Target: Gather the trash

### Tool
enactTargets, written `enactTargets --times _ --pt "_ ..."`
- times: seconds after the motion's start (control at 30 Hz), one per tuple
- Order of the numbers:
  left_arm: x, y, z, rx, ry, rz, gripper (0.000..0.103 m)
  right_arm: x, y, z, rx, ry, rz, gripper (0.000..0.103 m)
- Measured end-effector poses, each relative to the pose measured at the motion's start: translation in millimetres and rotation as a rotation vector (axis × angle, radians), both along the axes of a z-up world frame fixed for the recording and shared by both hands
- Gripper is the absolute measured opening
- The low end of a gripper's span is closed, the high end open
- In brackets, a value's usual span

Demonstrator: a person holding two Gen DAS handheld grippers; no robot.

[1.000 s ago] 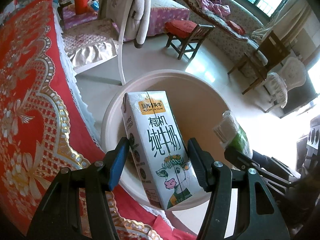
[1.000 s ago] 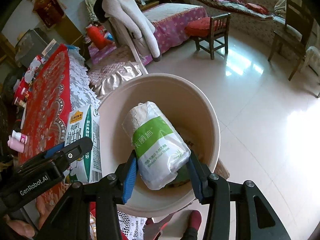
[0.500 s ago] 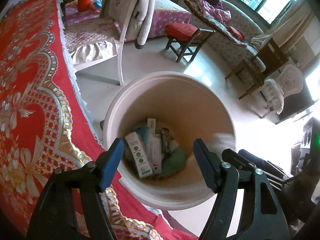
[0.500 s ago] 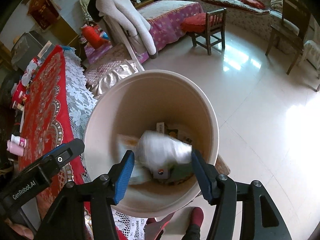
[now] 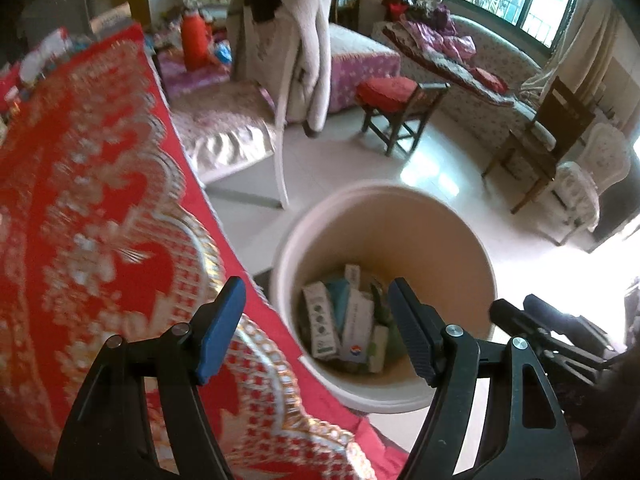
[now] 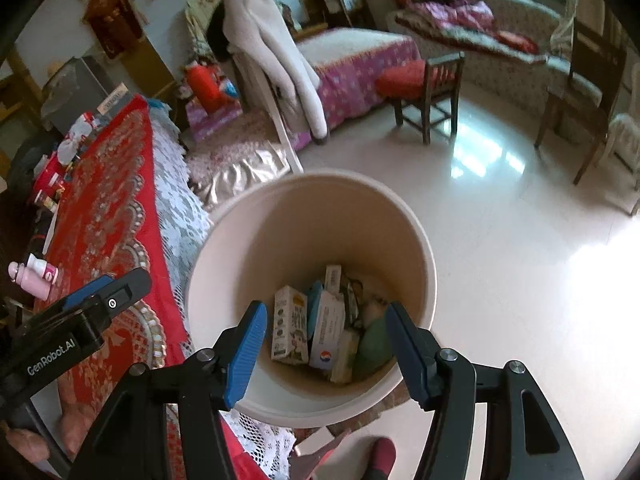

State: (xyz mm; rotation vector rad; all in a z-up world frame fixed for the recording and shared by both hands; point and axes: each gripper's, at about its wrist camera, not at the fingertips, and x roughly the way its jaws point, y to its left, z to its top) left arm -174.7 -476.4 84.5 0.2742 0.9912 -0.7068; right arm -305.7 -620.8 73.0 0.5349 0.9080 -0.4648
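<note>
A cream plastic bin (image 5: 472, 248) (image 6: 224, 248) stands on the floor beside the table. At its bottom lie several pieces of trash, among them the milk carton (image 6: 290, 330) (image 5: 320, 326) and a white and green tissue pack (image 6: 370, 344). My left gripper (image 5: 316, 326) hangs open above the bin's left rim, nothing between its fingers. My right gripper (image 6: 326, 346) is open too, above the bin's near side, also empty. The left gripper's body shows at the left of the right wrist view.
A table under a red and gold cloth (image 5: 92, 216) (image 6: 108, 216) with lace edging lies left of the bin. A pink bottle (image 6: 34, 274) rests on it. A white chair with draped clothes (image 5: 304, 52), a wooden stool (image 5: 400, 108) and a shiny floor (image 6: 520, 260) lie beyond.
Both grippers have opened and dropped their loads: the milk carton and the tissue pack have fallen into the bin. Both grippers have since risen a little.
</note>
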Motion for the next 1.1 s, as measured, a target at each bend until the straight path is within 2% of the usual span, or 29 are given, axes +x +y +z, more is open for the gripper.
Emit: enactTargets --times 0.17,0.47,0.53,0.6,0.87,1.1 --pt "-4 19 25 -0.053 -0.071 0.012 0.073 -4 13 25 -0.081 -0.049 0.005 0.059" --pt "-16 45 71 -0.077 -0.232 0.014 0.073 -12 36 65 -0.171 -0.142 0.000 0.060" --pt "-22 50 80 -0.087 -0.276 0.013 0.073 -12 43 74 -0.198 -0.162 0.003 0.063" --pt "-27 54 88 -0.093 -0.310 0.007 0.073 -12 48 80 -0.223 -0.179 0.009 0.071" --pt "-40 68 107 -0.130 -0.375 0.017 0.073 -15 62 101 -0.292 -0.229 0.010 0.071" --pt "-43 73 111 -0.171 -0.365 0.021 0.073 -22 69 113 -0.330 -0.259 0.004 0.071"
